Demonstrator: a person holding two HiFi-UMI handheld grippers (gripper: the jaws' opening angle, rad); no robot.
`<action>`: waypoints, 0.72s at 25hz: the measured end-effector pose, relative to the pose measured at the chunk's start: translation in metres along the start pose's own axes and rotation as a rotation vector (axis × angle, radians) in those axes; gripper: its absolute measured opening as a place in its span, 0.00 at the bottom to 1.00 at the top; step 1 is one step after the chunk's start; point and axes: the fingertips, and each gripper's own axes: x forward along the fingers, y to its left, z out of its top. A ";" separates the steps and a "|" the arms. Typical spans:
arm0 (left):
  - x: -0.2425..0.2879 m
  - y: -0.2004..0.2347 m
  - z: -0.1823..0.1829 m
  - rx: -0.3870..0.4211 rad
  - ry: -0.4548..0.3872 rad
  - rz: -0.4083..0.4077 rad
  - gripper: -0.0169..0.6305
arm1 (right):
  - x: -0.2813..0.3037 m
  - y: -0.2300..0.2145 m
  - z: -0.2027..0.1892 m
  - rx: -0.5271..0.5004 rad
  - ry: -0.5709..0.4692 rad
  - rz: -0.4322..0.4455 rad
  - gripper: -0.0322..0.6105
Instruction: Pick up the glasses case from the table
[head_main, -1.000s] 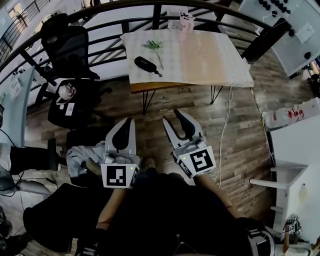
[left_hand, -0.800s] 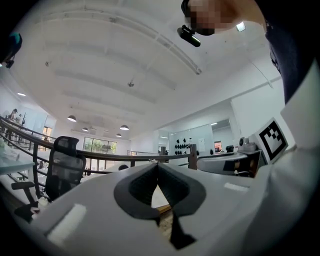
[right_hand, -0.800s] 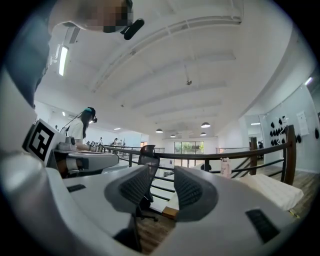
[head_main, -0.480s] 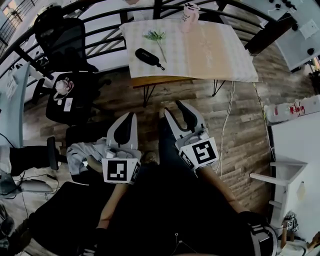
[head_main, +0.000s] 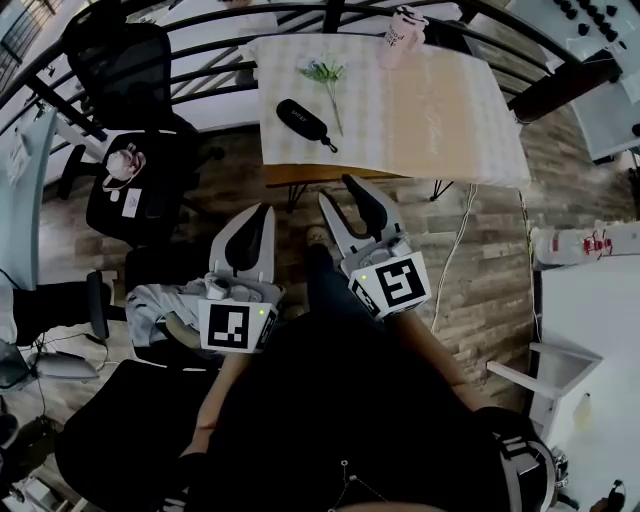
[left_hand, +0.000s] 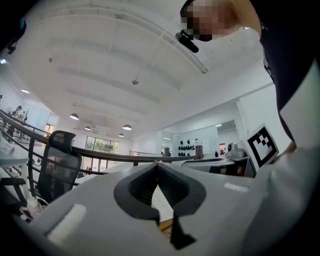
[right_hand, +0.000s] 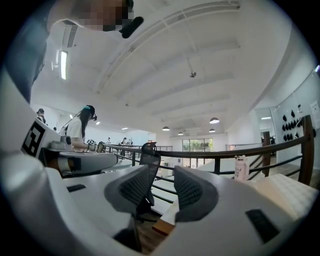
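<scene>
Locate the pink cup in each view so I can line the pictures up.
Head view: pink cup near the top, right of centre, at the far edge of the table.
Left gripper view: not in it.
Right gripper view: pink cup right of centre.
Shared landmark: the table, its wooden edge low in both gripper views.

I wore a black top (head_main: 330, 400). My left claw (head_main: 264, 209) and right claw (head_main: 338, 189) had pale grey shells with black ridged pads (right_hand: 134, 187) inside. Each carried a white cube (head_main: 237, 327) printed with black square markers, with a small green light (head_main: 262, 312) by it.
</scene>
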 end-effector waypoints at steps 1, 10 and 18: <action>0.011 0.002 0.000 0.004 0.000 -0.002 0.03 | 0.008 -0.008 0.000 -0.001 0.003 0.006 0.24; 0.108 0.032 0.007 0.035 -0.019 0.033 0.03 | 0.086 -0.085 -0.005 -0.022 0.020 0.061 0.28; 0.174 0.055 -0.013 0.054 0.093 0.111 0.03 | 0.151 -0.128 -0.020 -0.036 0.048 0.192 0.33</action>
